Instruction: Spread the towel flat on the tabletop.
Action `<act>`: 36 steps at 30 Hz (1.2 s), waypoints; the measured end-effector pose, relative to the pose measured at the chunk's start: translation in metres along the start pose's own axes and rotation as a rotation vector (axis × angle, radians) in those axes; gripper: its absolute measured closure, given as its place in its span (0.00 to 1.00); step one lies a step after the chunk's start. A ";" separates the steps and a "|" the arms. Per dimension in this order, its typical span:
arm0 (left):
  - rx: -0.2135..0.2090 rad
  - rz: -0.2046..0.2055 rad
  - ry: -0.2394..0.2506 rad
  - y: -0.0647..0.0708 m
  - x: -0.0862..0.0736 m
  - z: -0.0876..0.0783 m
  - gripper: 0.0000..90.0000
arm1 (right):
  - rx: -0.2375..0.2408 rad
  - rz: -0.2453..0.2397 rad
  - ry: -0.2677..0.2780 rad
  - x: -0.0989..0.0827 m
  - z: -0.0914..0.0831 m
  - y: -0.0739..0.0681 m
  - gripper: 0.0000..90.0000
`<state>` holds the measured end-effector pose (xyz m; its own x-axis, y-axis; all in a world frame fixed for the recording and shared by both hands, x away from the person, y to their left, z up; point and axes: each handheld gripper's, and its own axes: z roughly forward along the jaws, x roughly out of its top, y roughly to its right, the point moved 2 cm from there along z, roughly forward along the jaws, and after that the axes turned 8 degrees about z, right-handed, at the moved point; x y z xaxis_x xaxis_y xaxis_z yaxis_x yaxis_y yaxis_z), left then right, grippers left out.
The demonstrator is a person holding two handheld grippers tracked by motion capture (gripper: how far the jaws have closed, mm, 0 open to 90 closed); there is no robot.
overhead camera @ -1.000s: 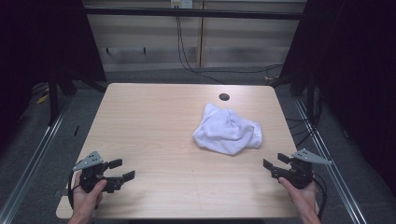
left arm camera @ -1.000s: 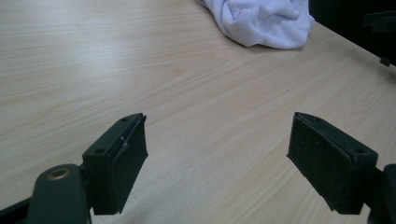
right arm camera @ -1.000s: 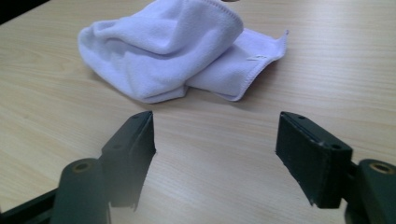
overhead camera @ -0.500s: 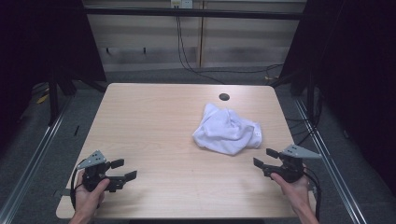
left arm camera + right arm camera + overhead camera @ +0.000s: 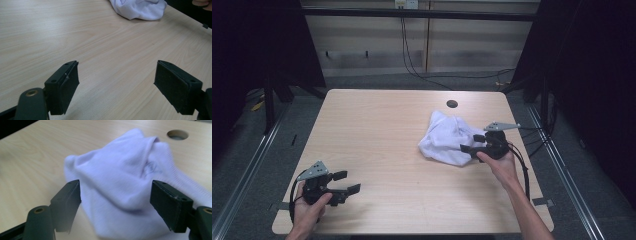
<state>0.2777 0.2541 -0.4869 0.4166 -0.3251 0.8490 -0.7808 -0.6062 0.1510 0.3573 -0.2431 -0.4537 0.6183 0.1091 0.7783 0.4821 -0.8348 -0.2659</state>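
Note:
A crumpled white cloth (image 5: 447, 138) lies on the right half of the wooden table (image 5: 377, 130). My right gripper (image 5: 472, 143) is open at the cloth's right edge, its jaws spread on either side of the bunched fabric (image 5: 120, 187) without closing on it. Near the front left corner, my left gripper (image 5: 346, 183) is open just above bare wood, nothing between its jaws (image 5: 116, 87). In the left gripper view the cloth (image 5: 138, 8) lies far off at the top.
A round cable hole (image 5: 452, 104) sits in the table behind the cloth, also seen as the hole (image 5: 177, 134) past the fabric. Metal rails (image 5: 247, 170) run along both sides of the table. Cables (image 5: 412, 55) hang behind it.
My right gripper has moved forward and left from the table's right front edge up to the cloth. The left gripper has barely shifted.

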 end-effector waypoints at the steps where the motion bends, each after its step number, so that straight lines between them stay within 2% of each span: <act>1: -0.002 -0.001 -0.004 0.000 0.000 0.000 0.21 | 0.003 -0.001 -0.001 0.005 0.003 0.002 0.27; 3: -0.005 0.003 -0.007 0.001 -0.001 0.000 0.21 | -0.010 -0.009 -0.014 0.014 0.009 0.008 0.25; 4: -0.006 0.007 -0.006 0.001 -0.001 0.000 0.21 | -0.009 0.012 -0.023 0.018 0.013 0.015 0.24; 5: -0.006 0.007 -0.006 0.001 -0.001 0.000 0.21 | -0.009 0.012 -0.023 0.018 0.013 0.015 0.24; 6: -0.005 0.005 -0.004 0.001 0.000 0.000 0.21 | -0.017 0.025 -0.030 0.019 0.017 0.024 0.28; 7: -0.006 0.007 -0.005 0.001 0.000 0.000 0.21 | -0.017 0.025 -0.030 0.019 0.017 0.024 0.28; 8: -0.006 0.006 -0.004 0.001 0.000 0.000 0.21 | -0.023 0.044 -0.051 0.016 0.022 0.033 0.28; 10: 0.007 0.003 -0.004 0.000 0.000 0.000 0.21 | -0.029 0.053 -0.072 0.013 0.025 0.037 0.27; 13: 0.009 -0.001 -0.015 0.000 -0.001 0.001 0.22 | -0.052 0.049 -0.116 0.005 0.036 0.043 0.26; 16: 0.005 0.006 -0.014 0.000 -0.001 0.001 0.22 | -0.059 0.046 -0.156 -0.003 0.050 0.041 0.28; 18: 0.005 0.008 -0.014 0.001 -0.001 0.001 0.21 | -0.061 0.044 -0.177 -0.008 0.059 0.039 0.32; 19: 0.004 0.006 -0.013 0.000 -0.001 0.001 0.21 | -0.065 0.044 -0.177 -0.010 0.062 0.038 0.37; 20: 0.013 0.001 -0.012 0.000 -0.001 0.001 0.21 | -0.076 0.032 -0.166 -0.010 0.061 0.038 0.47; 22: 0.038 -0.018 -0.022 -0.002 0.000 0.003 0.23 | -0.082 0.013 -0.147 -0.014 0.061 0.033 0.61; 23: 0.038 -0.018 -0.022 -0.002 0.000 0.003 0.23 | -0.082 0.013 -0.147 -0.014 0.061 0.033 0.61; 25: 0.025 -0.019 -0.033 -0.001 0.000 0.003 0.24 | -0.077 0.026 -0.147 -0.015 0.059 0.032 0.70; 28: 0.003 -0.015 -0.028 0.002 0.002 0.004 0.26 | -0.073 0.040 -0.146 -0.017 0.058 0.032 0.72; 30: -0.013 -0.022 -0.018 0.006 0.006 0.005 0.29 | -0.041 0.049 -0.148 -0.022 0.054 0.027 0.76; 31: -0.013 -0.022 -0.018 0.006 0.006 0.005 0.30 | -0.041 0.049 -0.148 -0.022 0.054 0.027 0.76; 32: -0.016 -0.011 -0.020 0.008 0.007 0.006 0.33 | -0.029 0.040 -0.145 -0.026 0.051 0.021 0.76; 33: -0.019 -0.004 -0.021 0.010 0.008 0.006 0.33 | -0.029 0.040 -0.145 -0.026 0.051 0.021 0.76; 36: -0.027 0.020 -0.017 0.015 0.012 0.009 0.43 | -0.008 0.035 -0.147 -0.032 0.048 0.008 0.76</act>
<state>0.2752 0.2352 -0.4792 0.4086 -0.3495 0.8432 -0.8012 -0.5799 0.1479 0.3712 -0.2273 -0.5085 0.7193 0.1574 0.6766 0.4541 -0.8436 -0.2865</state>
